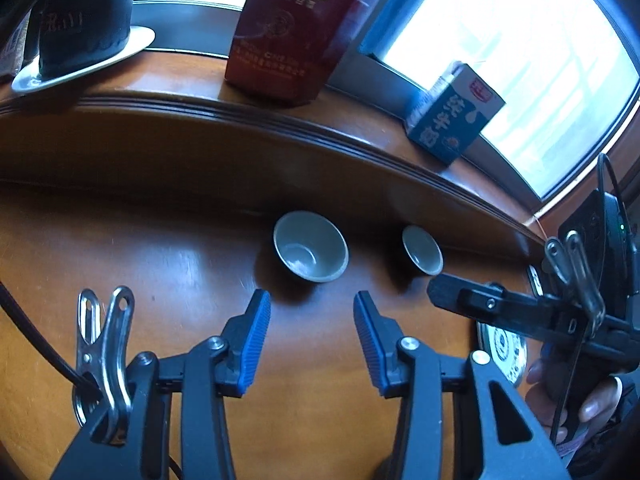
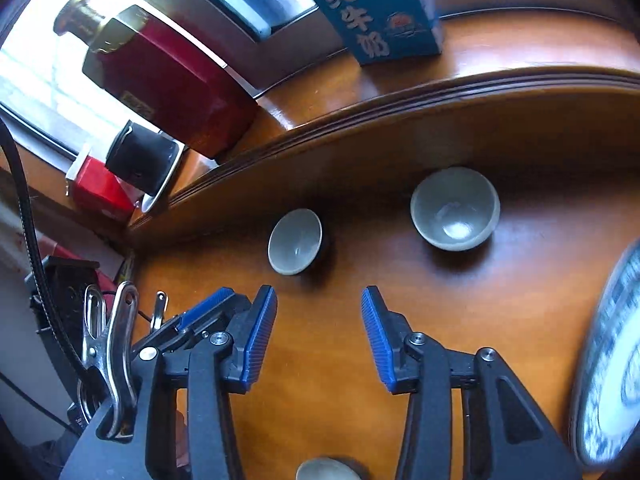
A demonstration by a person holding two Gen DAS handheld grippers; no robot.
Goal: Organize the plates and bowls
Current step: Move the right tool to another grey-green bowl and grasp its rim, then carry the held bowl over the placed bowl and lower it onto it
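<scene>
Two grey-green bowls sit on the wooden table in my left wrist view, the larger bowl (image 1: 310,246) just above centre and the smaller bowl (image 1: 422,249) to its right, both upright and close under the raised moulded edge of the windowsill (image 1: 256,114). My left gripper (image 1: 312,334) hangs in the lower middle of the frame with its blue pads (image 1: 252,344) standing apart, nothing between them, only bare tabletop (image 1: 160,264). At the right edge I see the right gripper's black finger (image 1: 472,300) reaching in sideways, a hand (image 1: 576,396) wrapped round its handle, and beneath it part of a blue-and-white patterned plate (image 1: 506,350). On the sill stand a red box with gold lettering (image 1: 288,36) at top centre, a blue milk carton (image 1: 454,114) to the right, and a dark container on a pale saucer (image 1: 80,24) at upper left. From the right wrist view the same two bowls appear swapped in order (the camera looks from the other side): one bowl (image 2: 295,241) left of centre, the other (image 2: 455,208) to its right. My right gripper (image 2: 319,342) is also parted and empty, its pads over bare wood. The patterned plate (image 2: 612,368) fills the right edge, blurred. A third greyish rim (image 2: 326,470) peeks in at the bottom centre; I cannot tell what it is. The left gripper's blue-padded tip (image 2: 208,308) shows at lower left.
</scene>
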